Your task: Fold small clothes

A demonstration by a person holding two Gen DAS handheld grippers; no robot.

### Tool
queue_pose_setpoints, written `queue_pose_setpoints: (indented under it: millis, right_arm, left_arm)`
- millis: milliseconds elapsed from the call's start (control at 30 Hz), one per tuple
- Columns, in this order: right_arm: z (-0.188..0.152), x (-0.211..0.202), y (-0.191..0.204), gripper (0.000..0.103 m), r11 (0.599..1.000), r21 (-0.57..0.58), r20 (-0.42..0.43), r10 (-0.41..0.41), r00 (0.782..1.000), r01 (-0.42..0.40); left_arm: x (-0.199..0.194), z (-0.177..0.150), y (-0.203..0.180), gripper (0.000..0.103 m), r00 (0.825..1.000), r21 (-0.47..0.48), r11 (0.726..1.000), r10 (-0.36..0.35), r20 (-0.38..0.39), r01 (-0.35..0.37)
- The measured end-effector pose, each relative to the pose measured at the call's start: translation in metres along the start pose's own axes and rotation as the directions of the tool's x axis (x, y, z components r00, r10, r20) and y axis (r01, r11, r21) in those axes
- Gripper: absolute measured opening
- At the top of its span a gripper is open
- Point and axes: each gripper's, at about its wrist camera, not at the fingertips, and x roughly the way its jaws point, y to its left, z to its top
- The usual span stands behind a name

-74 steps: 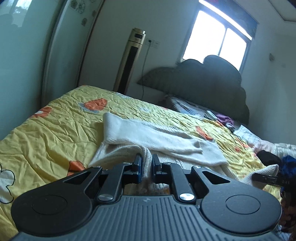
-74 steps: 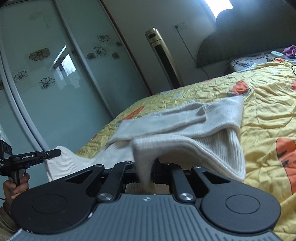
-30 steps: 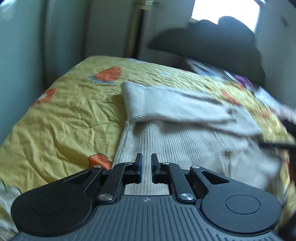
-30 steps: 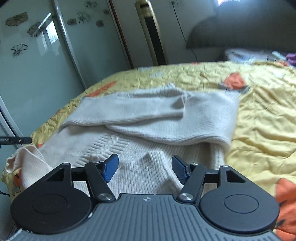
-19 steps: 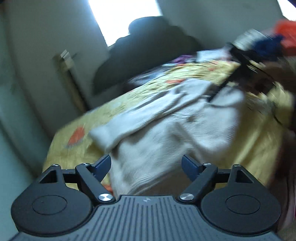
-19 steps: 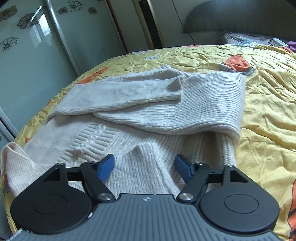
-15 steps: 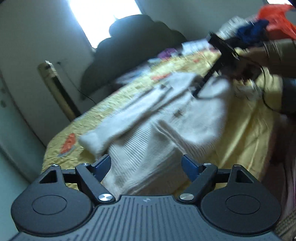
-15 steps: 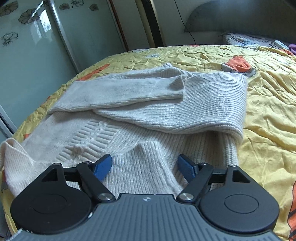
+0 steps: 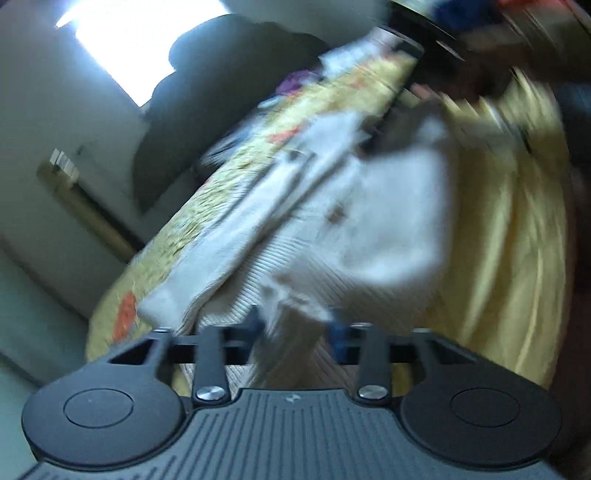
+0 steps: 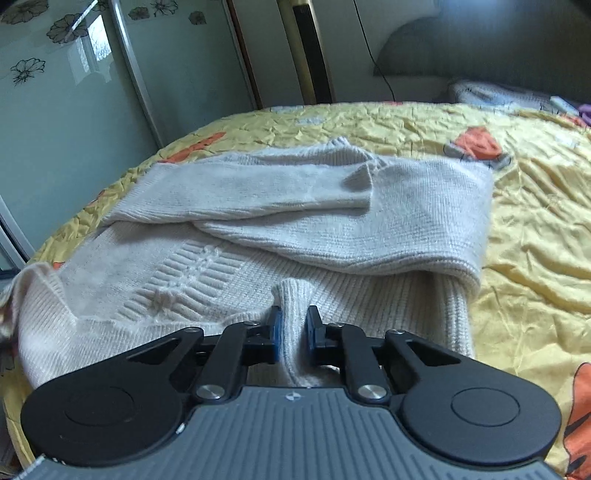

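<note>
A cream knitted sweater (image 10: 332, 206) lies on the yellow quilt (image 10: 535, 229), both sleeves folded across its body. My right gripper (image 10: 294, 328) is shut on a pinched ridge of the sweater's near edge. In the blurred, tilted left wrist view the sweater (image 9: 369, 221) spreads ahead. My left gripper (image 9: 297, 330) has its jaws partly closed with a fold of the sweater's edge between them; the blur hides whether they pinch it.
A glass wardrobe door with flower prints (image 10: 74, 74) and a tall gold tower fan (image 10: 310, 51) stand beyond the bed. A dark headboard (image 10: 480, 48) is at the far right. A pile of coloured clothes (image 9: 461, 14) sits at the bed's far side.
My right gripper has closed from wide open onto a fold of the sweater's edge. My left gripper has narrowed from wide open and swung over the sweater's edge, tilting.
</note>
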Motion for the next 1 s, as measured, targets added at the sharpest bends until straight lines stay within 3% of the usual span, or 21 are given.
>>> queue_pose_setpoints:
  millis: [67,133,300,467,800,1000]
  right_arm:
    - [0.000,-0.006,0.003,0.016,1.000,-0.007,0.034,-0.007,0.999,0.007]
    - [0.002,-0.014,0.005,0.015,1.000,-0.008,0.079,-0.008,0.997,0.009]
    - [0.010,-0.035,0.011,0.015,0.999,-0.033,0.191,-0.030,0.981,0.037]
    - [0.016,-0.049,0.019,0.015,0.990,-0.080,0.285,-0.091,0.954,0.118]
    - [0.037,-0.061,0.015,0.015,0.977,-0.068,0.391,-0.159,0.906,0.201]
    - [0.048,-0.063,0.014,0.015,0.969,-0.064,0.440,-0.188,0.878,0.240]
  left_arm:
    - [0.002,0.003,0.018,0.012,1.000,-0.119,0.993,0.005,-0.004,-0.006]
    - [0.005,0.004,0.030,0.011,1.000,-0.197,0.980,0.028,-0.015,-0.030]
    - [0.008,0.004,0.042,0.010,0.994,-0.283,0.953,0.113,-0.015,-0.112]
    - [0.003,0.006,0.064,0.010,0.979,-0.378,0.905,0.205,-0.013,-0.194]
    - [-0.004,0.018,0.101,0.010,0.949,-0.468,0.843,0.313,0.028,-0.264]
    - [0.001,0.031,0.115,0.010,0.933,-0.483,0.824,0.358,0.038,-0.297]
